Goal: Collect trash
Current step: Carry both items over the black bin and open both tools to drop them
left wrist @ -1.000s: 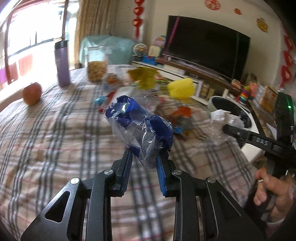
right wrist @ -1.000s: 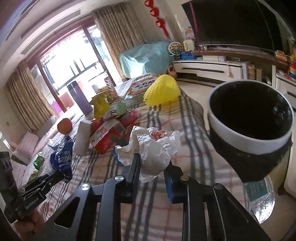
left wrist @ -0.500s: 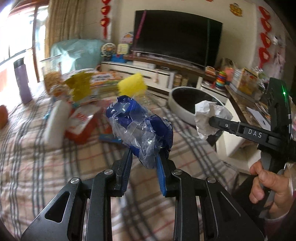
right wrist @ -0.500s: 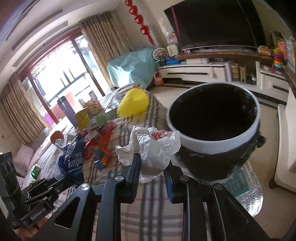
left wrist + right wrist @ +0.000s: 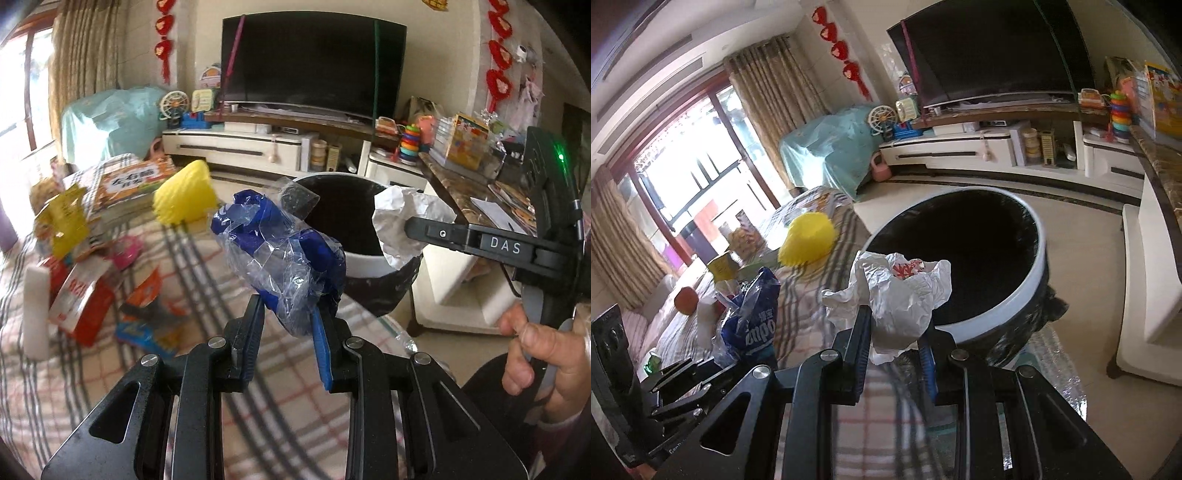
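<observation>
My left gripper [image 5: 288, 314] is shut on a crumpled blue and clear plastic wrapper [image 5: 280, 247], held above the table's edge just short of the trash bin [image 5: 365, 264]. The wrapper also shows in the right wrist view [image 5: 753, 314]. My right gripper [image 5: 892, 336] is shut on a crumpled white paper wrapper [image 5: 901, 299] at the near rim of the bin [image 5: 1008, 299], a round bin with a white rim and a black liner. The paper also shows in the left wrist view [image 5: 402, 221], over the bin's right rim.
The plaid-clothed table [image 5: 184, 369] holds red cartons [image 5: 79, 299], a blue packet [image 5: 147, 332], a white roll [image 5: 35, 310], a yellow wrapper [image 5: 64, 221], books [image 5: 129, 188] and a yellow foam net [image 5: 184, 195]. A TV stand [image 5: 997, 147] and a side cabinet [image 5: 1145, 258] stand beyond the bin.
Both grippers have swung right from over the table toward the bin, each still holding its trash. The bin is now much closer and the white paper is at its rim.
</observation>
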The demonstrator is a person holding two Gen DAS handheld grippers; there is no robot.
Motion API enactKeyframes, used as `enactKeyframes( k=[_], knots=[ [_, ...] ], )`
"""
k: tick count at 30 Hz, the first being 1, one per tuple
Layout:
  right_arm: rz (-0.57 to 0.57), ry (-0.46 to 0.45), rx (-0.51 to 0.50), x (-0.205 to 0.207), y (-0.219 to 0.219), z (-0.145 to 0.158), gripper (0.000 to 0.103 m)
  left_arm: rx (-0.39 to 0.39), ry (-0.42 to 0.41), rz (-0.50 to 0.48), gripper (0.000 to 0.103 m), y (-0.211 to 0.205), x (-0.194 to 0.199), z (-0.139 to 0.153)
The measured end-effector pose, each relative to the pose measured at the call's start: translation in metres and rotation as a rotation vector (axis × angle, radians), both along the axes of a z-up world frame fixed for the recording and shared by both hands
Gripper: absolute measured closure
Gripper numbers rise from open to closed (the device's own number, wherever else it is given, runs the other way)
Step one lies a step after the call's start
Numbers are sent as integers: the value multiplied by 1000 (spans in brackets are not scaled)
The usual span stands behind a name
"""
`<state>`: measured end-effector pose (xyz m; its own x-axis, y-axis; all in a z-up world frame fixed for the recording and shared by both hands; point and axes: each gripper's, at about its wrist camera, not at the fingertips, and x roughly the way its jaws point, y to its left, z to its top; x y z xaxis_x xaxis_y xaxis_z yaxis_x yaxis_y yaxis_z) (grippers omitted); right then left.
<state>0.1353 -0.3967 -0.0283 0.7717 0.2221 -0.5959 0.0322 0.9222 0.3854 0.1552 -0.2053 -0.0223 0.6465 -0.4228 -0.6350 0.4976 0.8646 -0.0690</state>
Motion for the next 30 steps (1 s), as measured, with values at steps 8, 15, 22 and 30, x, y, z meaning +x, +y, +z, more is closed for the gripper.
enactKeyframes(
  k=[8, 15, 22, 30],
  knots=[
    [-18, 17, 12, 14, -24, -2, 78, 26, -8, -51, 79, -38, 21, 2],
    [-18, 28, 15, 31, -39, -1, 78, 48, -4, -91, 79, -63, 40, 2],
    [-28, 48, 23, 46, -56, -4, 78, 70, 4, -114, 79, -81, 54, 1],
    [-38, 74, 40, 59, -68, -10, 77, 80, 15, -123, 78, -96, 66, -1]
  ],
)
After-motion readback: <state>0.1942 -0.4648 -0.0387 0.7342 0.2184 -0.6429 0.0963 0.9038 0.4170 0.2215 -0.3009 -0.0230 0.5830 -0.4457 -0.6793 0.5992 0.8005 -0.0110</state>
